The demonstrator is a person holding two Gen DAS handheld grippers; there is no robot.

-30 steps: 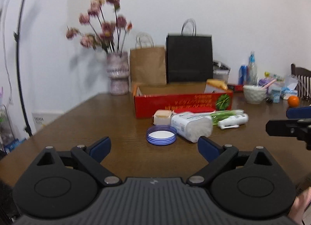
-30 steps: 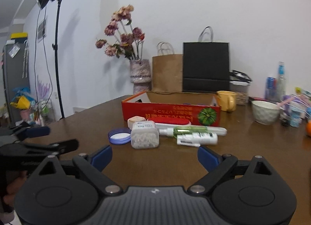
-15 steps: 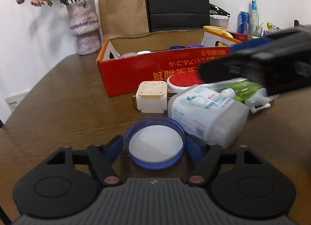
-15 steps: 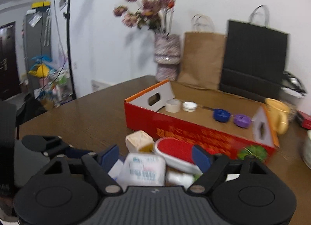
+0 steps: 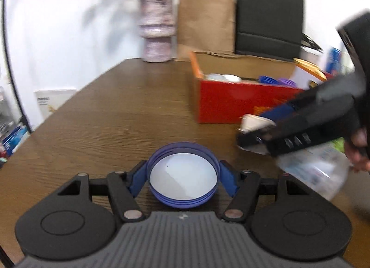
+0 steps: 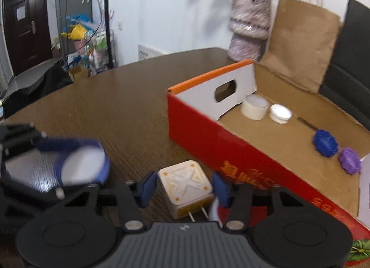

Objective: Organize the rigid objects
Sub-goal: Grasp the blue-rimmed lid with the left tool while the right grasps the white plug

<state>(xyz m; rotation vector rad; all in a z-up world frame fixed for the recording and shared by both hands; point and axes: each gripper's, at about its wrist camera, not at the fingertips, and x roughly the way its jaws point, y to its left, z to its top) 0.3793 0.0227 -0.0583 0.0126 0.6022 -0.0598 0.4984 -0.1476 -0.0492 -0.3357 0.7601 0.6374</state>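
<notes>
- The left gripper [image 5: 182, 181] sits low over the brown table [image 5: 115, 110]. Its jaws are closing with the blue lid [image 5: 182, 176] between them; both blue pads meet the lid's rim at 9 and 3 o'clock.
- The blue lid lies open side up on the table, at 6 o'clock of the left wrist view, white inside.
- The right gripper [image 6: 183, 187] straddles the white plug adapter [image 6: 186, 187]. Its jaws are closing; the pads stand just beside the adapter's sides, and contact cannot be confirmed.
- The adapter lies on the table with its two prongs toward the camera, just beside the front wall of the red box [image 6: 208, 138], at 6 o'clock of the right wrist view.
- The red box stands open at 3 o'clock of that view. On its floor lie a white roll [image 6: 255, 107], a white cap [image 6: 281, 113], a dark blue cap [image 6: 325, 143] and a purple cap [image 6: 349, 160].
- A clear container [image 5: 312, 170] lies on the table at 3 o'clock of the left gripper.
</notes>
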